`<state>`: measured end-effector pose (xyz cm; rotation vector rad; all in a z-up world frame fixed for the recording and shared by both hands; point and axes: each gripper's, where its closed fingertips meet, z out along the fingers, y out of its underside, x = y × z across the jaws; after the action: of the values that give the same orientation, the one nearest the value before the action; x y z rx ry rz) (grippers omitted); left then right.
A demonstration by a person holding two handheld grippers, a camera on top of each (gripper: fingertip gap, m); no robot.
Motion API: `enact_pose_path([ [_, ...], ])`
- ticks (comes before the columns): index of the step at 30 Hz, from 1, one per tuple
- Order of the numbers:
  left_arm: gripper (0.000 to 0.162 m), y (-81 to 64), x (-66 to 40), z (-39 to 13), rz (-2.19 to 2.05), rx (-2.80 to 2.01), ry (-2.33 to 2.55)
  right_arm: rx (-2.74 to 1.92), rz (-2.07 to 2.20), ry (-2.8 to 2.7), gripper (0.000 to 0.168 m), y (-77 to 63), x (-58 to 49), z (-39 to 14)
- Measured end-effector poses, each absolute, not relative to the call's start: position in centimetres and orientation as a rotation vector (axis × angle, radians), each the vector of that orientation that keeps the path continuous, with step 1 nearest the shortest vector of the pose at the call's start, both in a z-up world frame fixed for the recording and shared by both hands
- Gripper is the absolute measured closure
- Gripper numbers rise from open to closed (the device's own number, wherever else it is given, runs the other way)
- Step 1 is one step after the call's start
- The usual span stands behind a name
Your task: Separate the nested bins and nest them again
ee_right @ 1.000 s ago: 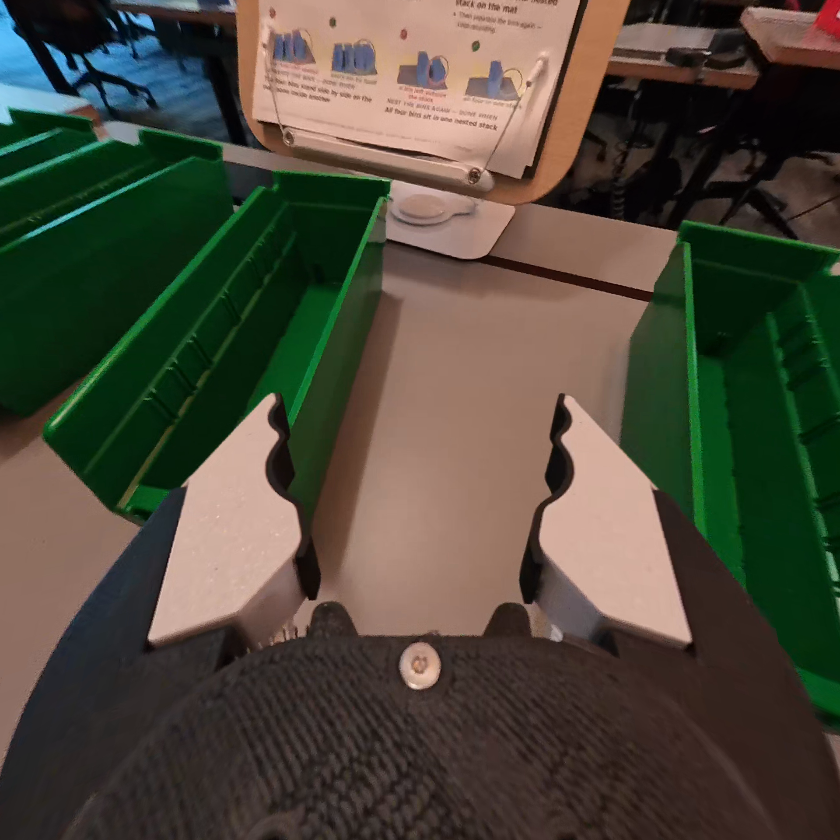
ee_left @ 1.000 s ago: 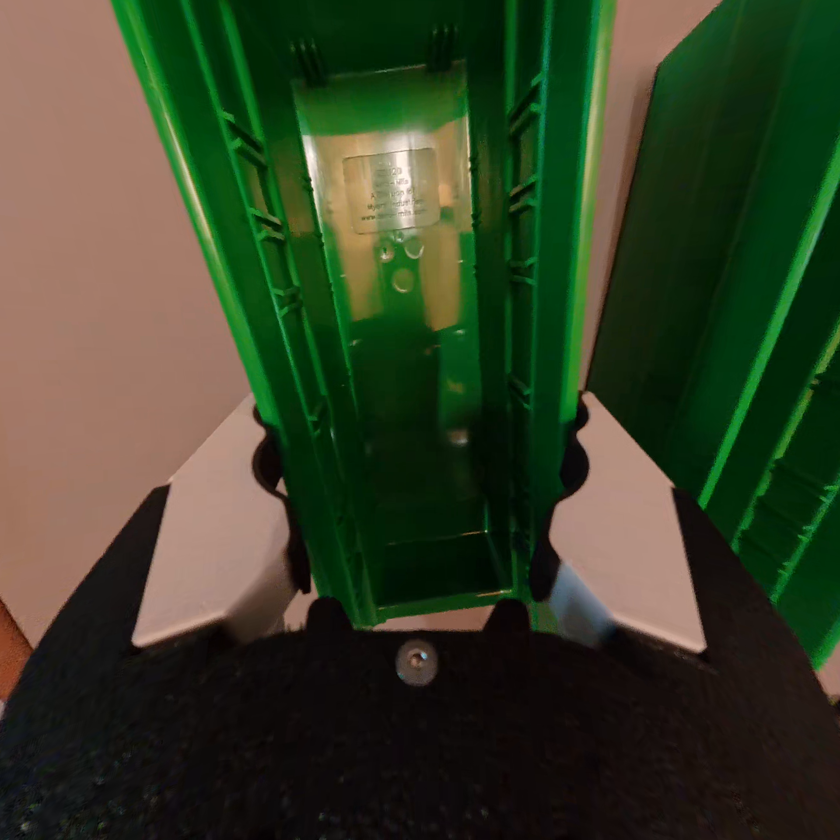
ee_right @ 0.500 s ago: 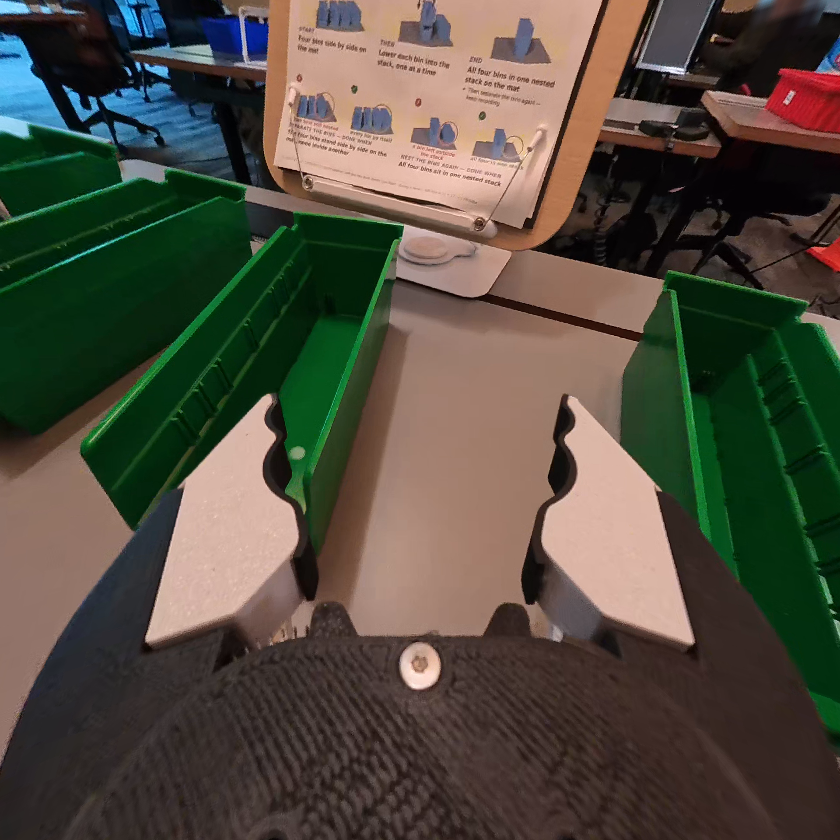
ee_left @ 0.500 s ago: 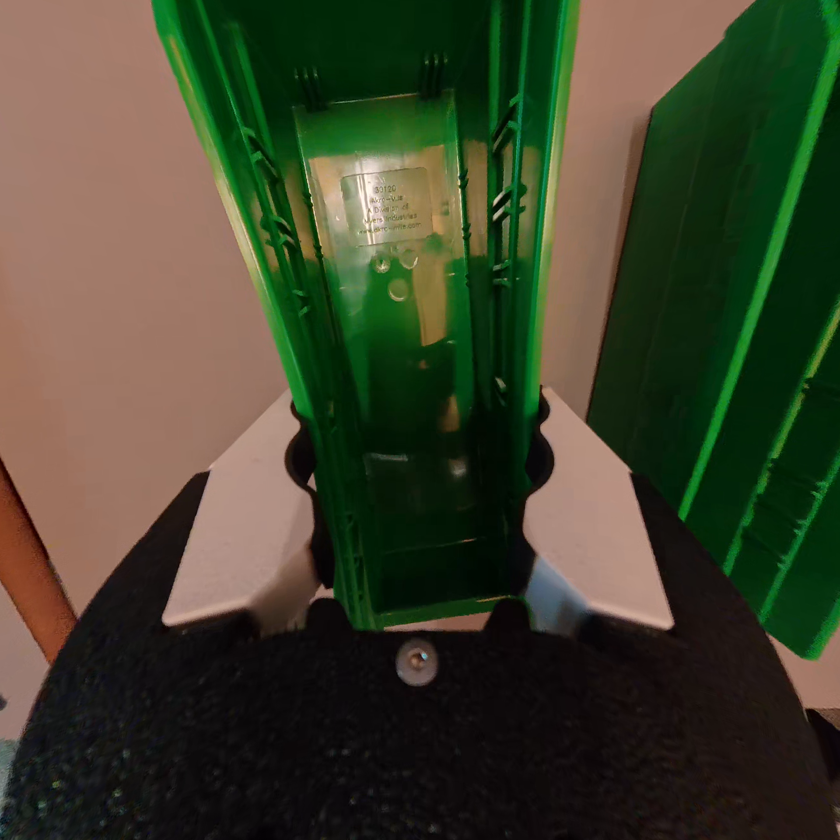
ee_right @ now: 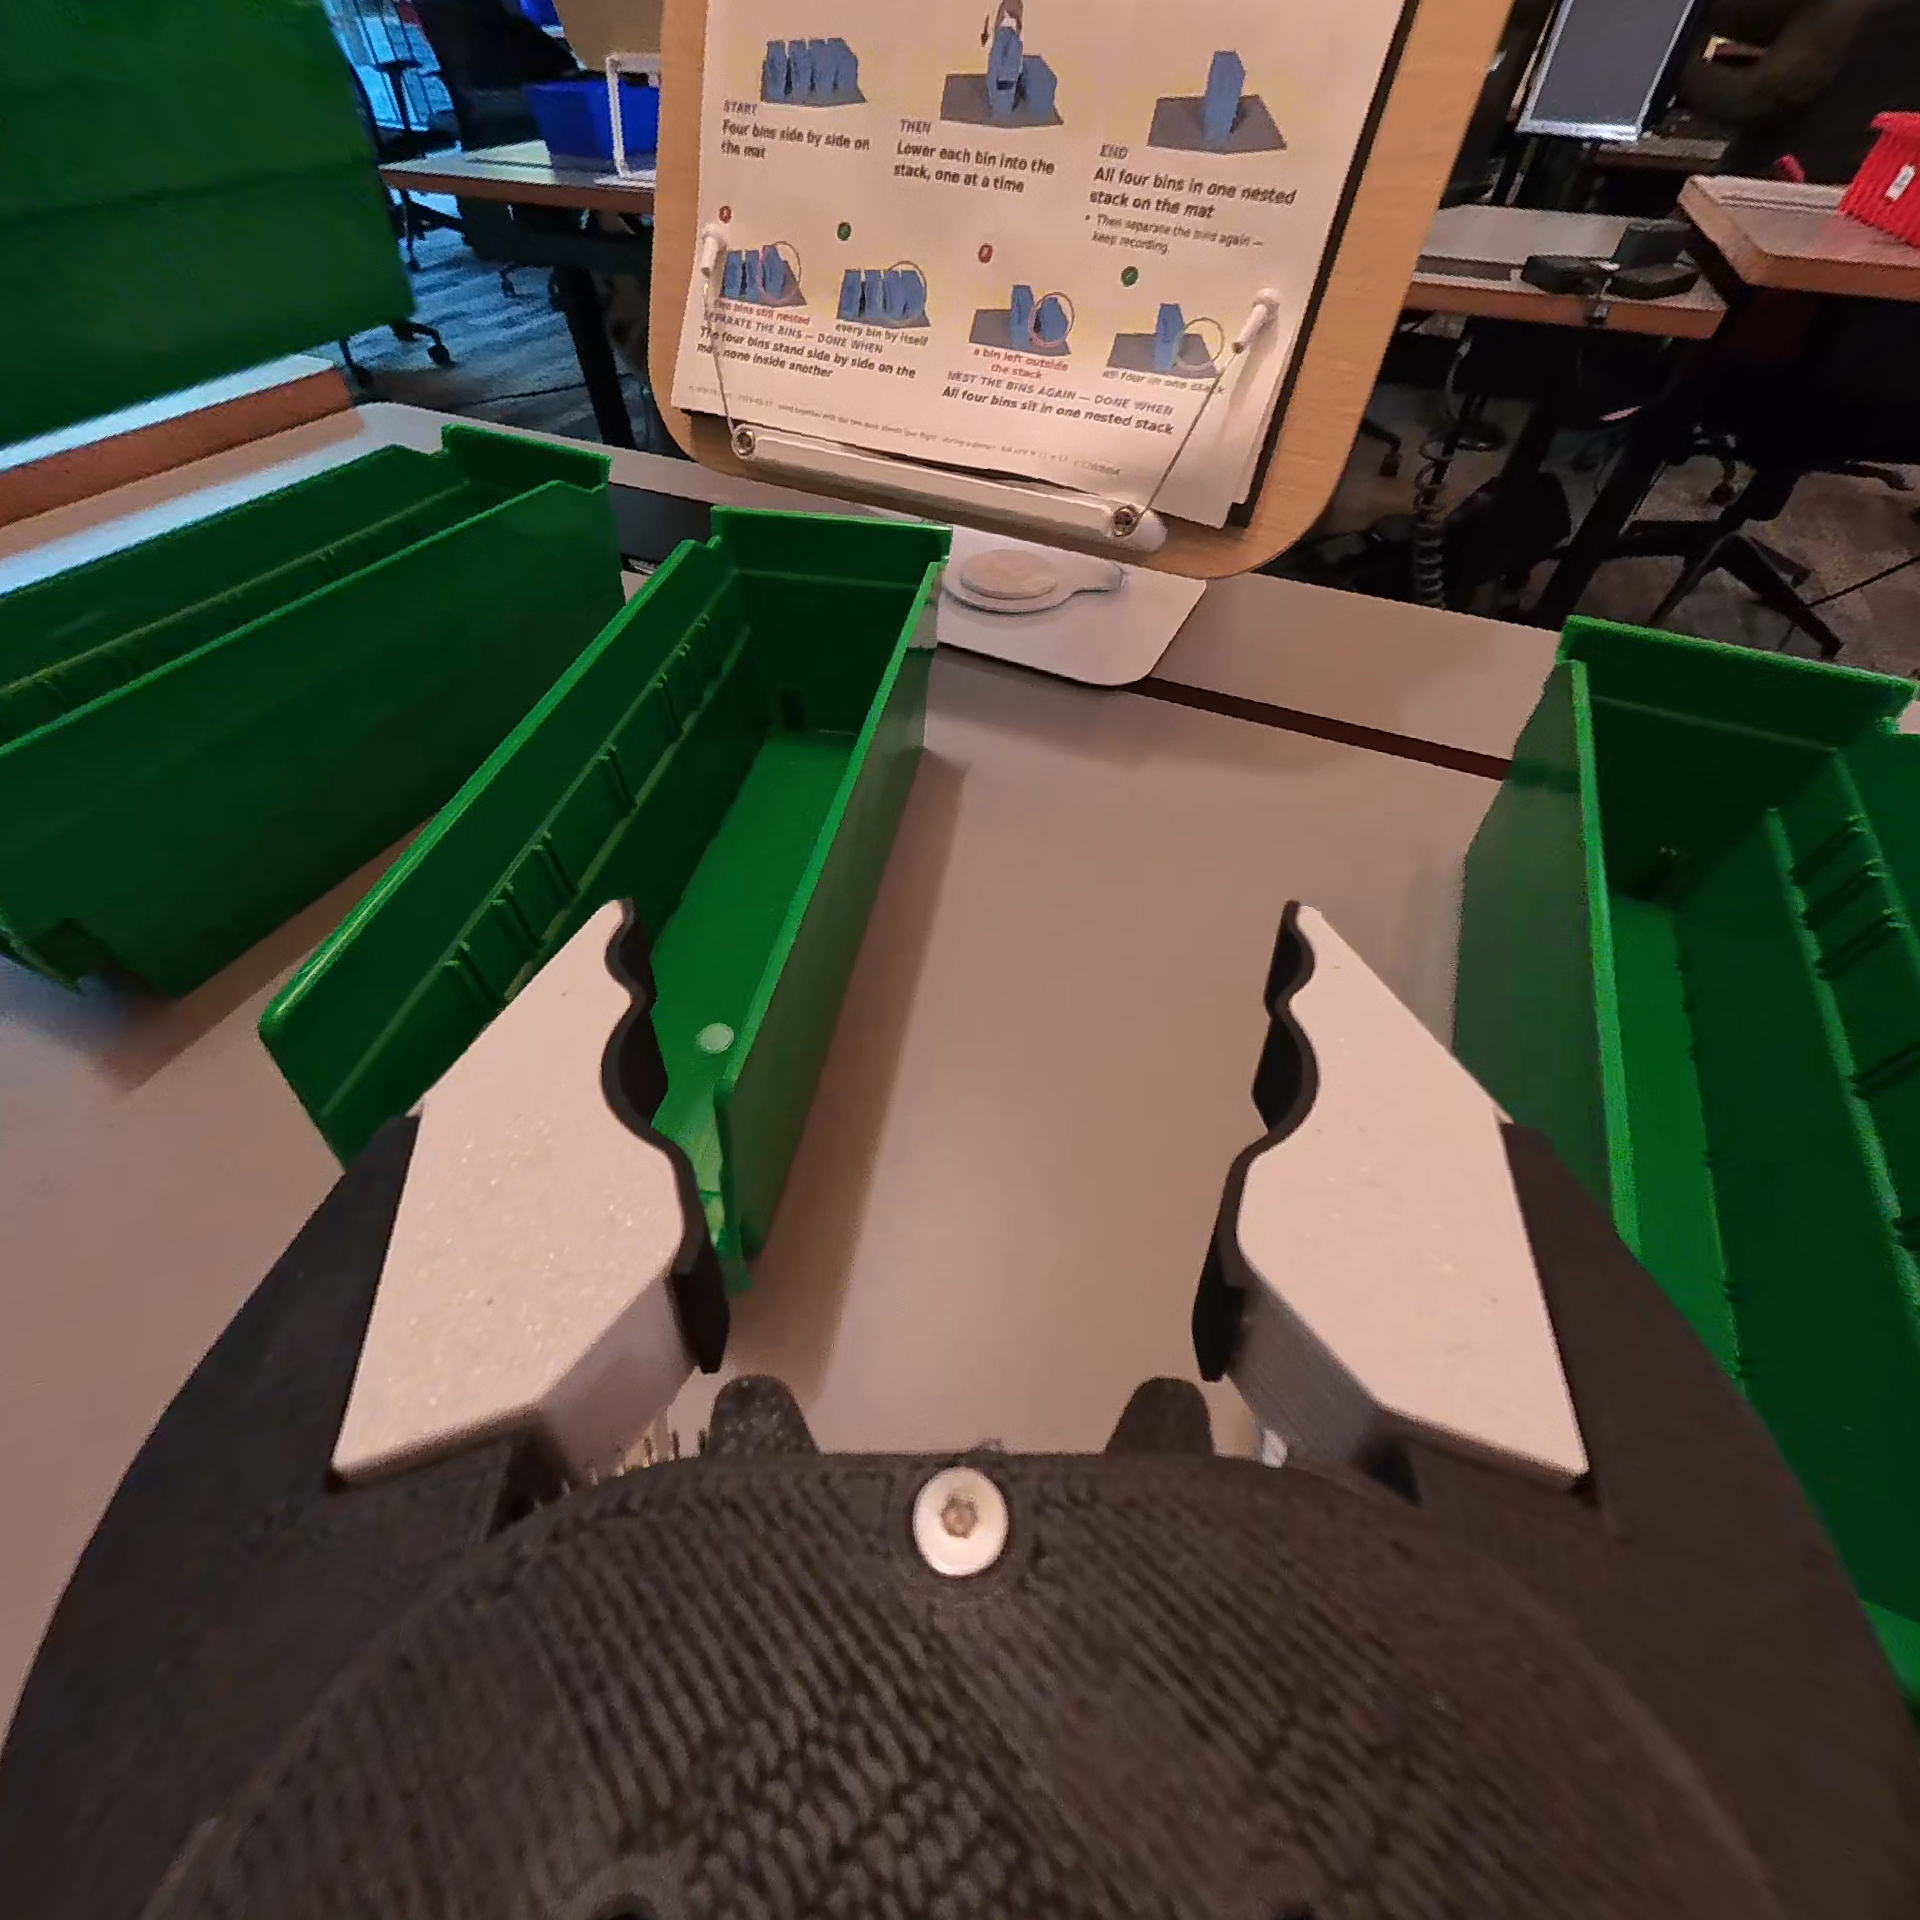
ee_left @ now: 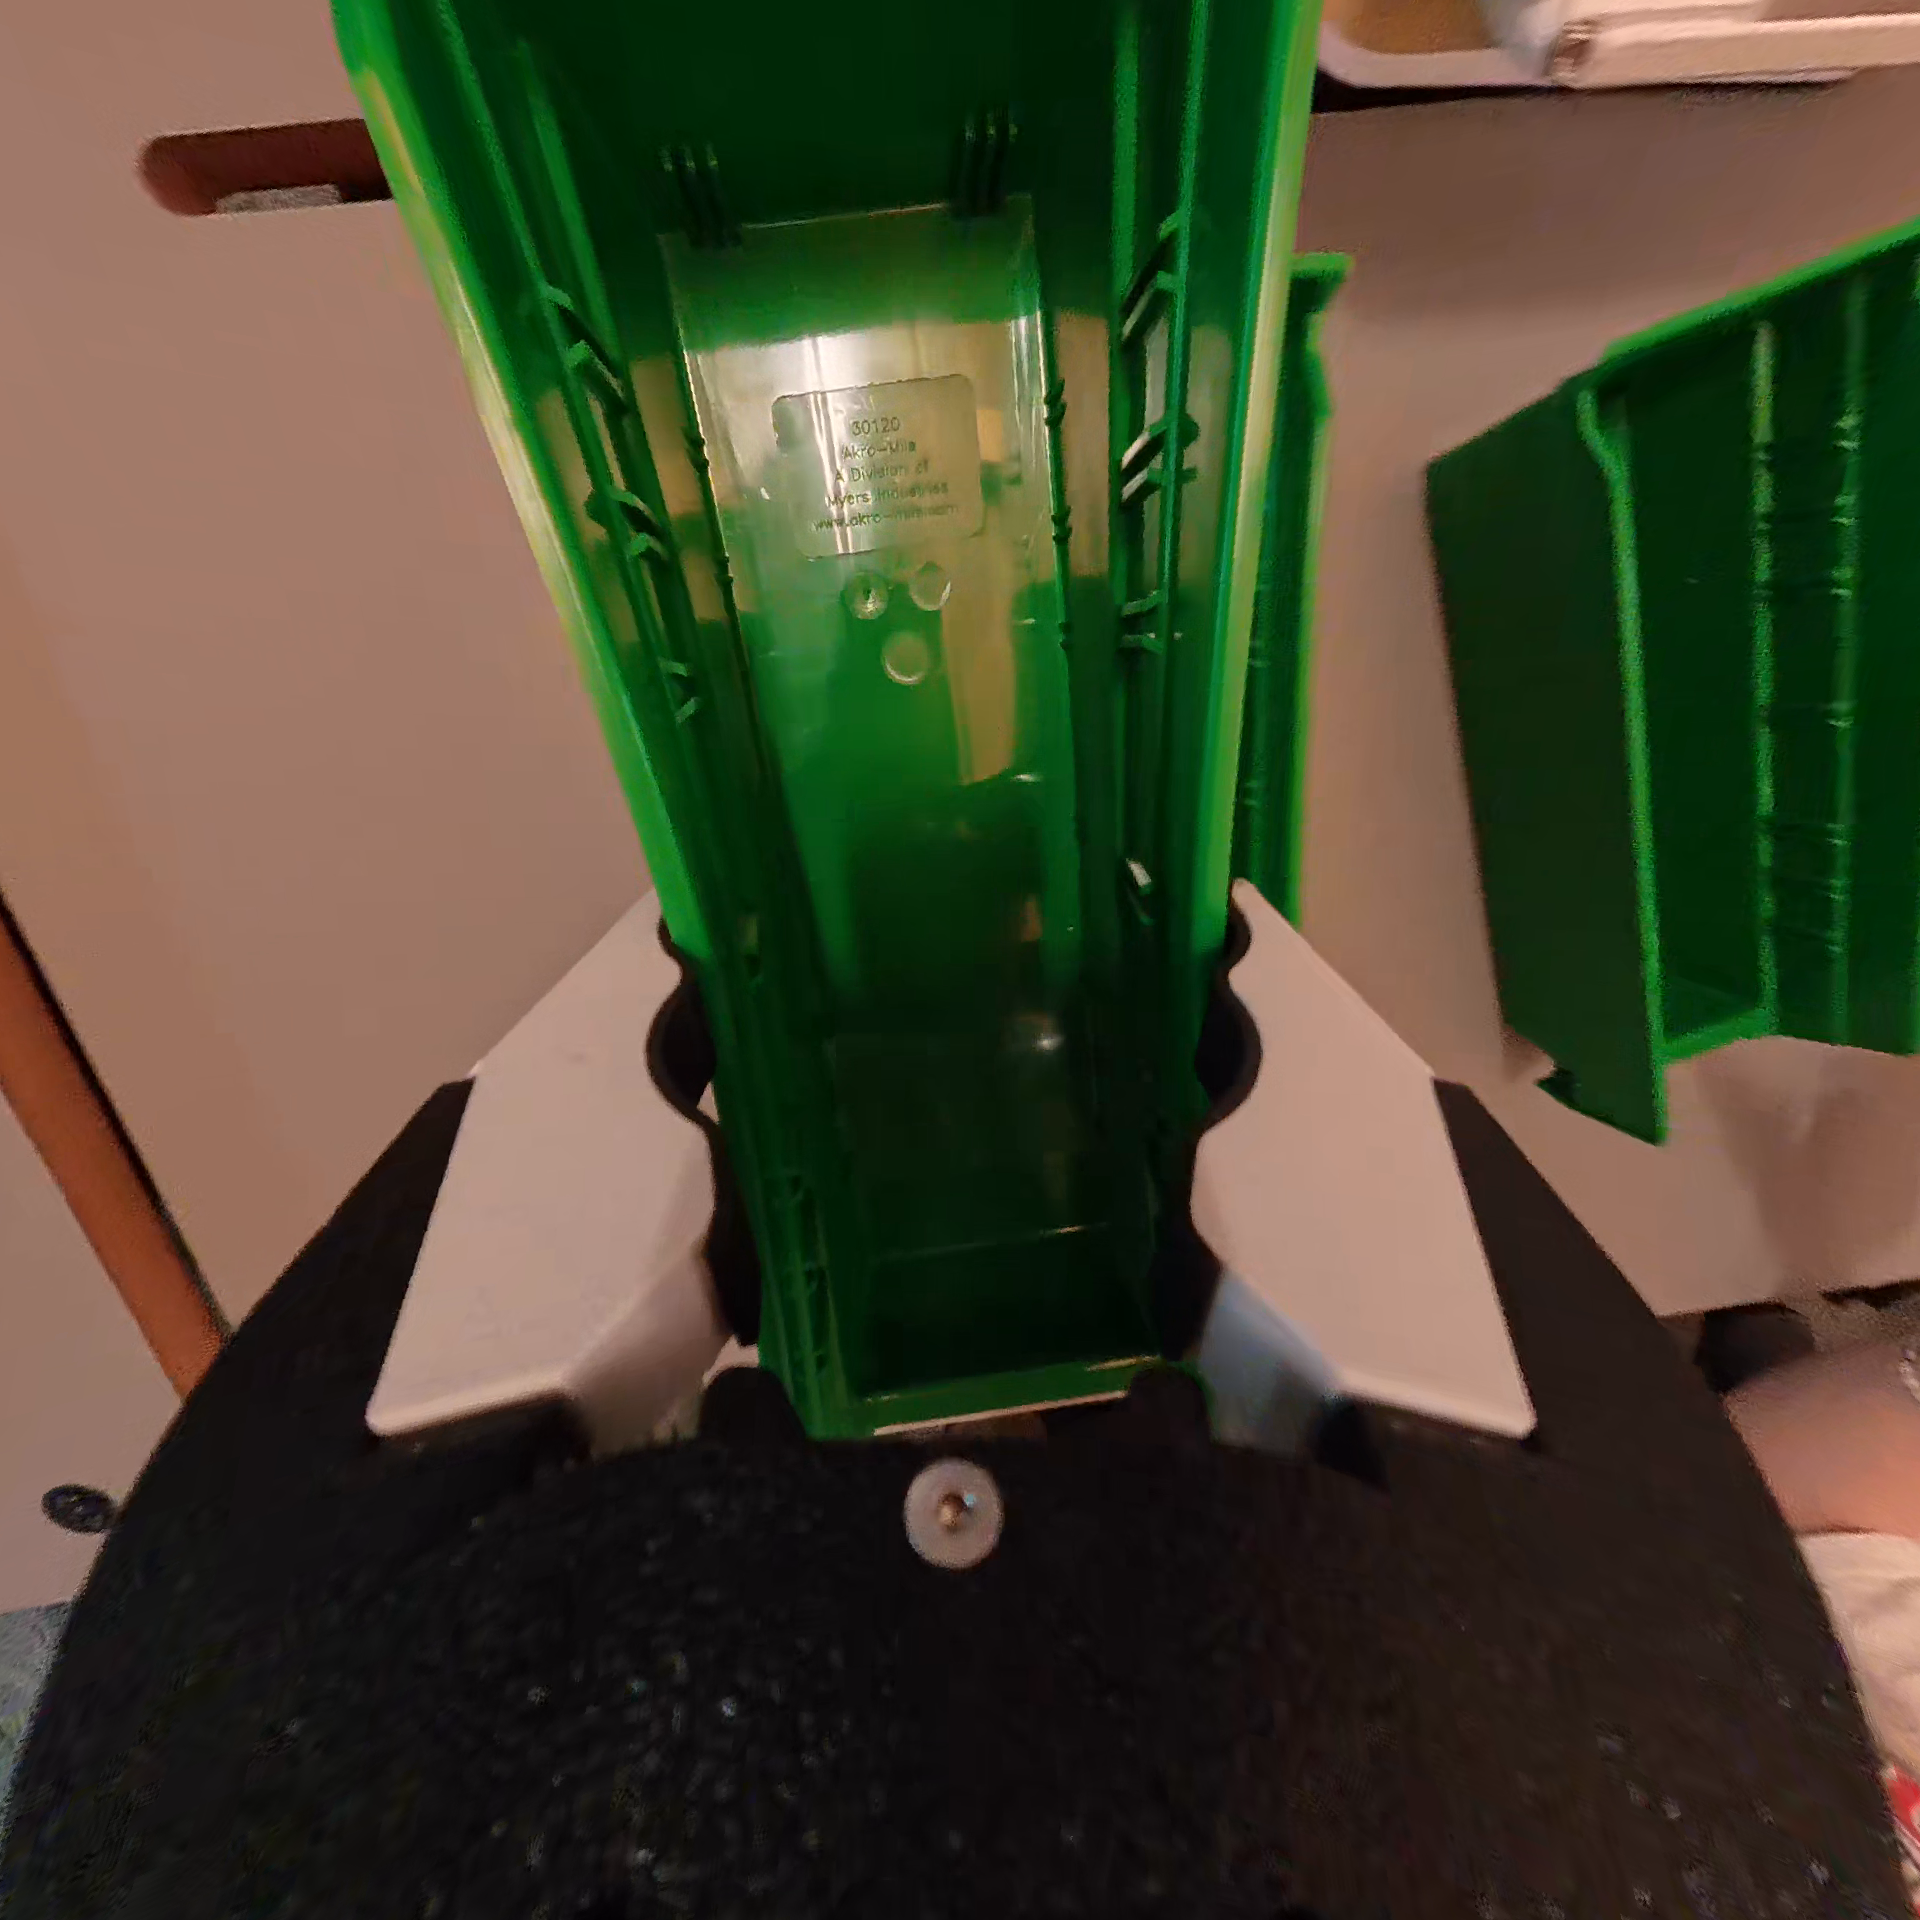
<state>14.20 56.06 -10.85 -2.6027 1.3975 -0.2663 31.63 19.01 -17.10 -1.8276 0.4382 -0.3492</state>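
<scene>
Several long green bins are in view. My left gripper [ee_left: 954, 925] is shut on the side walls of one green bin [ee_left: 904, 582], and I look along its inside to a label on its floor. Another bin [ee_left: 1714, 675] lies to its right, with the edge of a further bin [ee_left: 1288, 571] behind. My right gripper [ee_right: 958, 914] is open and empty above the grey table [ee_right: 1039, 935], between a middle bin [ee_right: 644, 831] and a right bin [ee_right: 1714, 987]. A left bin [ee_right: 260, 727] lies beyond. A blurred green shape [ee_right: 187, 187] at the top left is raised above the table.
An instruction sheet on a wooden stand [ee_right: 1039, 260] stands at the table's far edge behind the middle bin. Desks, chairs and a red basket [ee_right: 1886, 177] lie beyond the table. A brown table edge [ee_left: 94, 1174] shows at the left.
My left gripper has closed tighter on the bin and moved with it; the neighbouring bin has shifted right and farther off. My right gripper has risen and pulled back, staying open.
</scene>
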Motion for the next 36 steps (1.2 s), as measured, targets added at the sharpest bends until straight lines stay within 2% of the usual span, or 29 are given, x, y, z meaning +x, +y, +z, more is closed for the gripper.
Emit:
enact_pose_path([
  [13, 0.068, 50.0, 18.1, -13.4, -0.255, -2.618, 1.45, -1.86, -0.319, 0.366, 0.051, 19.9, 29.8, -17.3],
  [36, 0.067, 49.0, 18.3, -17.4, -0.173, -2.63, 1.456, -1.881, -0.289, 0.357, 0.051, 20.0, 29.6, -17.8],
])
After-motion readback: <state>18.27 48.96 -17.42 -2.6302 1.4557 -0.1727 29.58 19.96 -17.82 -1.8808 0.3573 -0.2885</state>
